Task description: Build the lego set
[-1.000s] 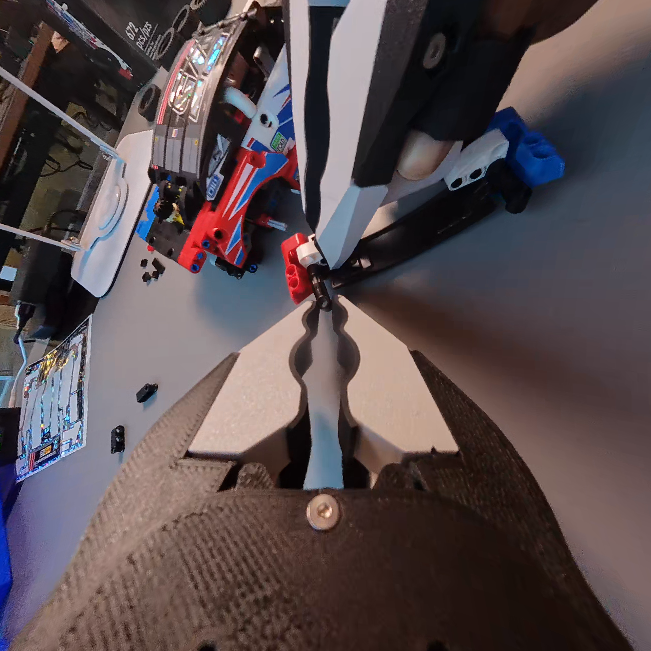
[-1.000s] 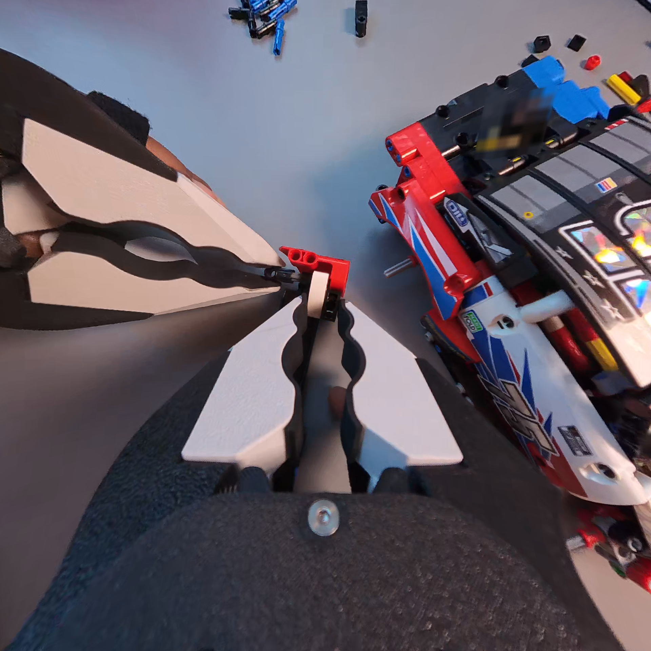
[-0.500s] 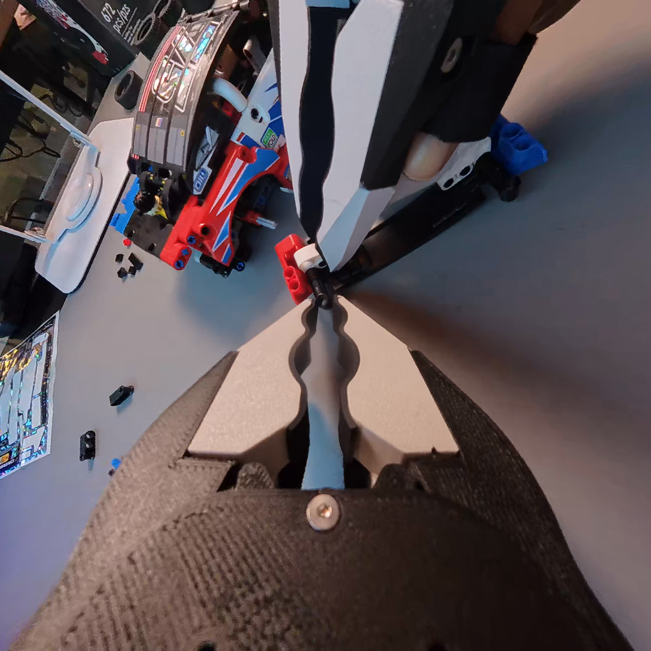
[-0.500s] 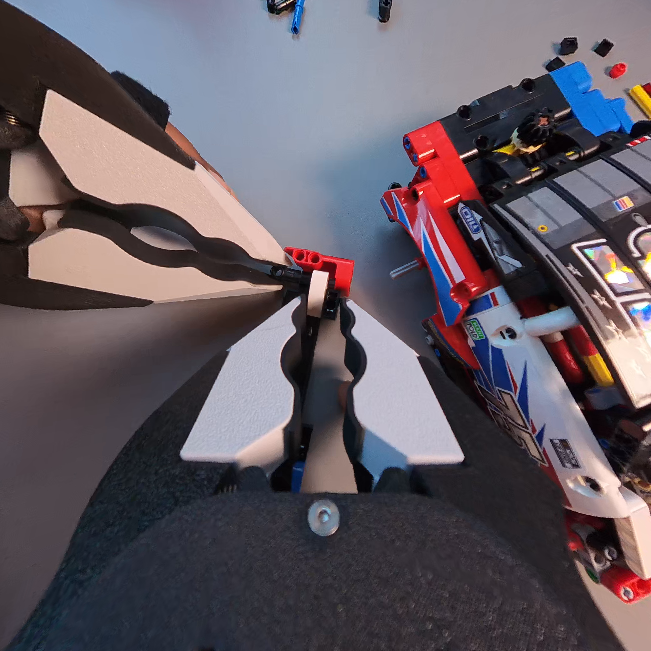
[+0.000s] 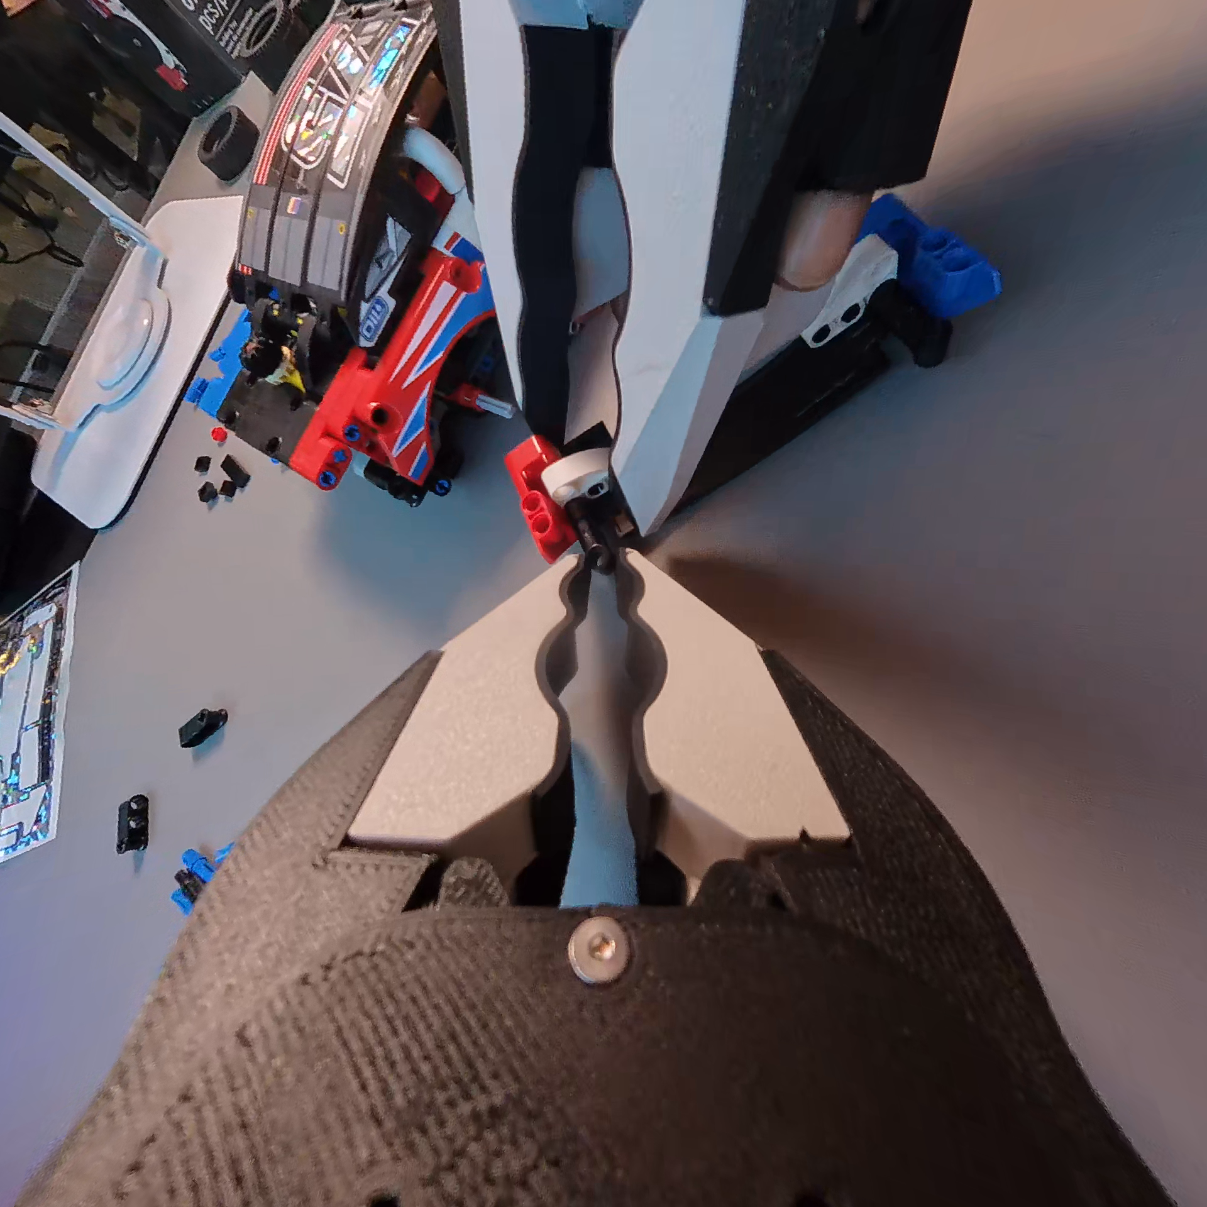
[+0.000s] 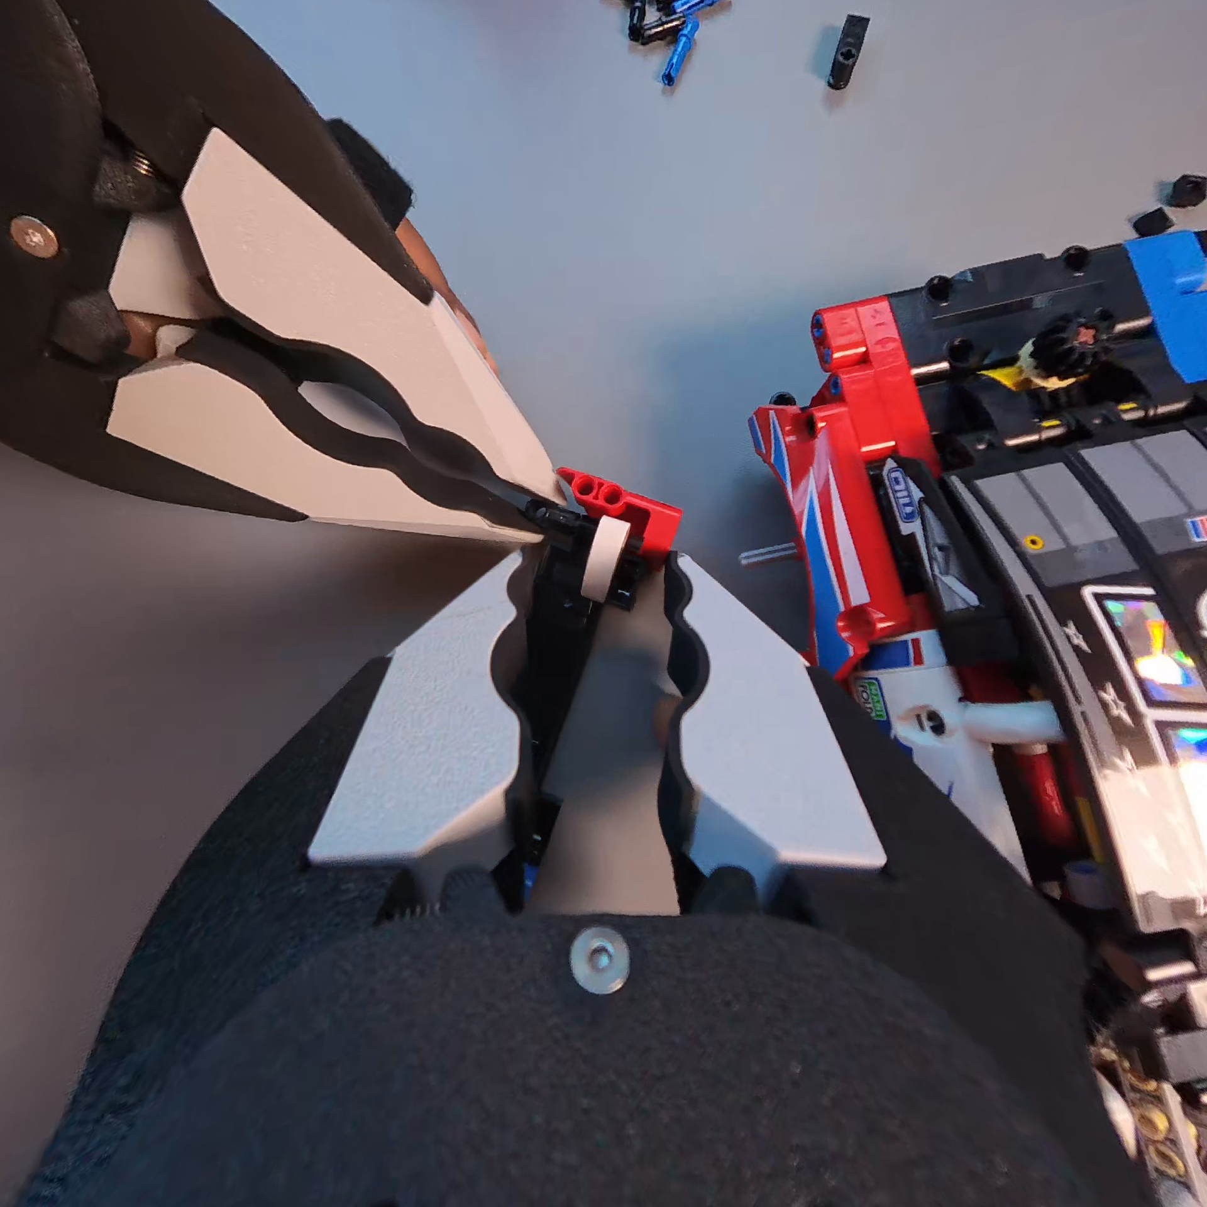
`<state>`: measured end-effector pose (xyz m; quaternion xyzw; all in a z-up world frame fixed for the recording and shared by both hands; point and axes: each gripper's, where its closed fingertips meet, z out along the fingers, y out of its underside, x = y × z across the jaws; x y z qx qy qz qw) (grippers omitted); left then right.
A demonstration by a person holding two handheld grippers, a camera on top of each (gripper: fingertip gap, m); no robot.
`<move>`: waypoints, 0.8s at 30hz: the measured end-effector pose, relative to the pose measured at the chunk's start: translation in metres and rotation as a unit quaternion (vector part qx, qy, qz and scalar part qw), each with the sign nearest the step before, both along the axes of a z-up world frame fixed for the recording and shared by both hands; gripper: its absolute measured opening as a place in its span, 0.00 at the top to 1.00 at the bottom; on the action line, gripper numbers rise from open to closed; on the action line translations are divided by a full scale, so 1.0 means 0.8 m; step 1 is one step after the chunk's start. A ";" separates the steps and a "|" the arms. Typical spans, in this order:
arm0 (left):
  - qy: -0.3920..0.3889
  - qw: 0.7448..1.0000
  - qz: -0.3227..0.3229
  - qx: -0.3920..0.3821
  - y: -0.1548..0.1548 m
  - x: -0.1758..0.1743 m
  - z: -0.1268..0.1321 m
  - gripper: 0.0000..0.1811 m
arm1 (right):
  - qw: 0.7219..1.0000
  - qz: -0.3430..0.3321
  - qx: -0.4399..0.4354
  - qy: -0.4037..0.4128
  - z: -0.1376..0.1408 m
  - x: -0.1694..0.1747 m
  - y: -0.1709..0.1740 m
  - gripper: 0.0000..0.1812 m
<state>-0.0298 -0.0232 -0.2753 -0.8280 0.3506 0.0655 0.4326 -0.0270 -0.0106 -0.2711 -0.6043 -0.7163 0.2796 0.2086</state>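
My right gripper (image 6: 597,562) is shut on a long black Lego sub-assembly (image 6: 555,627) with a red connector (image 6: 627,509) and a white piece (image 6: 604,555) at its near end. In the left wrist view the same assembly (image 5: 803,392) shows a blue block (image 5: 940,261) at its far end. My left gripper (image 5: 601,562) is shut on a small black pin (image 5: 595,545), which it holds against the assembly beside the white piece (image 5: 578,473). The pin (image 6: 555,522) and the left gripper (image 6: 542,522) also show in the right wrist view. The red, white and blue race car model (image 6: 980,588) lies to the right.
The car model (image 5: 366,294) sits at the upper left of the grey table. A white stand base (image 5: 117,366), a tyre (image 5: 228,144) and a sticker sheet (image 5: 26,718) lie beyond it. Loose black parts (image 5: 202,725) and blue pins (image 6: 679,46) are scattered about. The tips of both grippers are at nearly the same place. My right gripper's tips are some 35 cm from the white stand base (image 5: 117,366).
Both grippers keep their hold and stay tip to tip at the red and white end. The pair has shifted slightly relative to the car model.
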 end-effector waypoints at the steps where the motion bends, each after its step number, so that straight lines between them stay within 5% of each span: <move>1: -0.002 1.000 0.000 -0.001 -0.001 0.001 0.000 0.97 | 1.000 -0.003 0.005 0.002 0.000 -0.001 0.001 0.81; 24: -0.049 0.998 -0.008 -0.041 -0.009 0.007 -0.001 0.98 | 0.996 0.055 0.075 0.013 -0.002 0.005 -0.006 0.83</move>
